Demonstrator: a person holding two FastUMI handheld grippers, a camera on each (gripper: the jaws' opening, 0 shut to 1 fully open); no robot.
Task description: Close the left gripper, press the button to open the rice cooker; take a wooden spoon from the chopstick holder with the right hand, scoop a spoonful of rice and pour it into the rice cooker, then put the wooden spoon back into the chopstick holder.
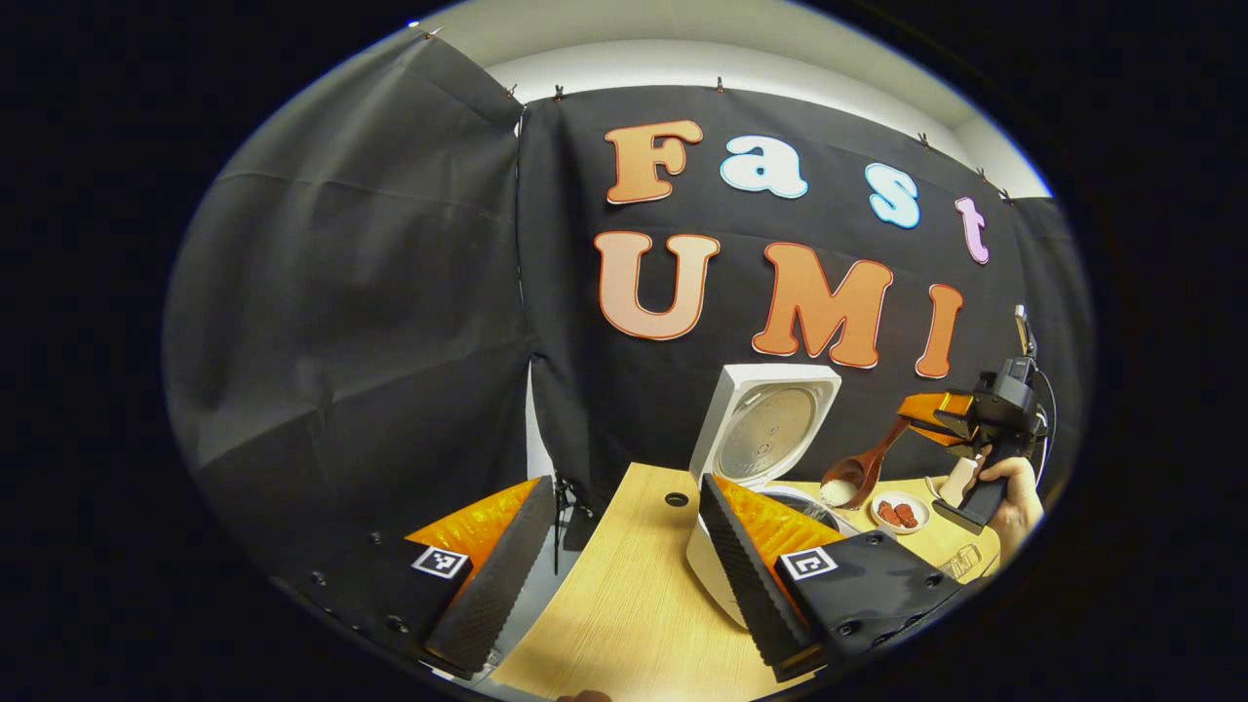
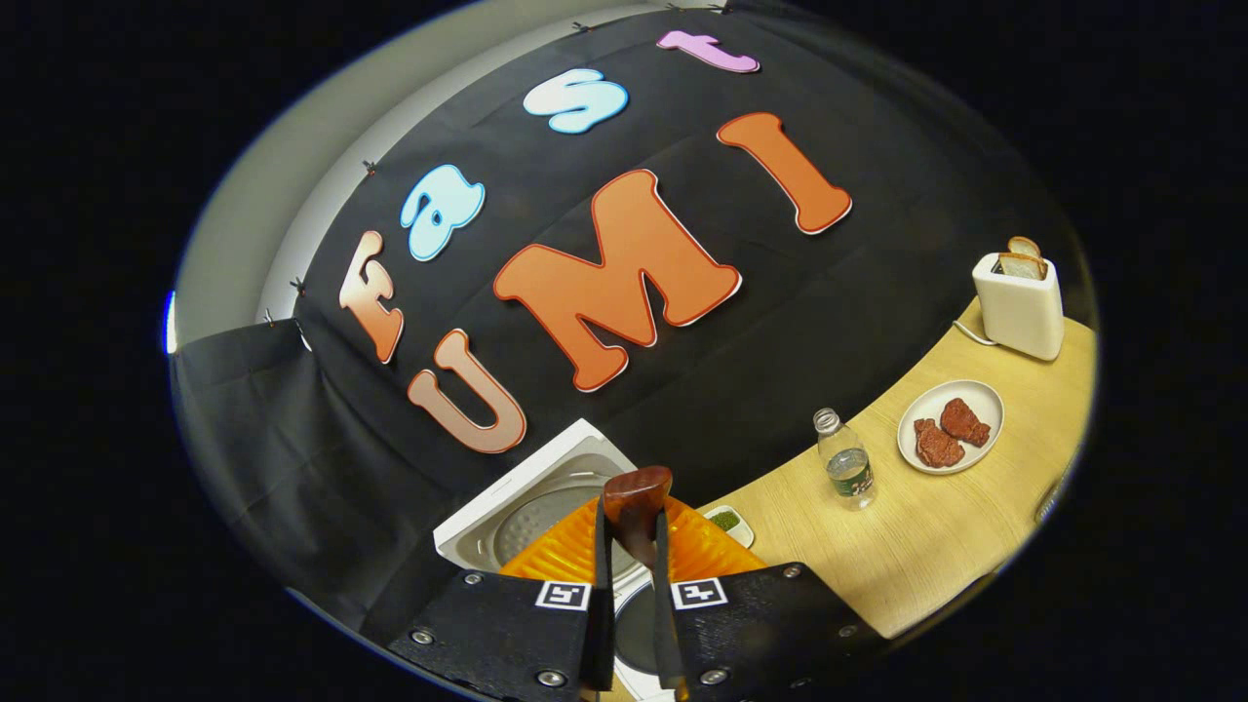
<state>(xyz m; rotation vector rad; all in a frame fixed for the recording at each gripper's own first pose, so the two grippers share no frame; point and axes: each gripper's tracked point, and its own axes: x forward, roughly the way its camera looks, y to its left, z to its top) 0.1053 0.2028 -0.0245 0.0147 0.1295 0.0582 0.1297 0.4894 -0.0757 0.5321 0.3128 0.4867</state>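
With the rice cooker (image 1: pixel 751 458) lid up at the far side of the bench (image 1: pixel 624 604), the right gripper (image 2: pixel 632 546) fingers pinch the wooden spoon (image 1: pixel 858 468) handle, its rice-filled bowl hanging over the open pot. Left gripper (image 1: pixel 624 565) fingers spread, near the cooker's left.

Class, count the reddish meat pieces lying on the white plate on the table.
2 meat pieces, side by side on the plate, between the bottle and toaster; none seems hidden.

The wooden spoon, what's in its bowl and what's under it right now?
The wooden spoon, held in the right gripper, carries a heap of white rice. It hangs above the open rice cooker. The left gripper's finger covers most of the pot, so its contents cannot be seen.
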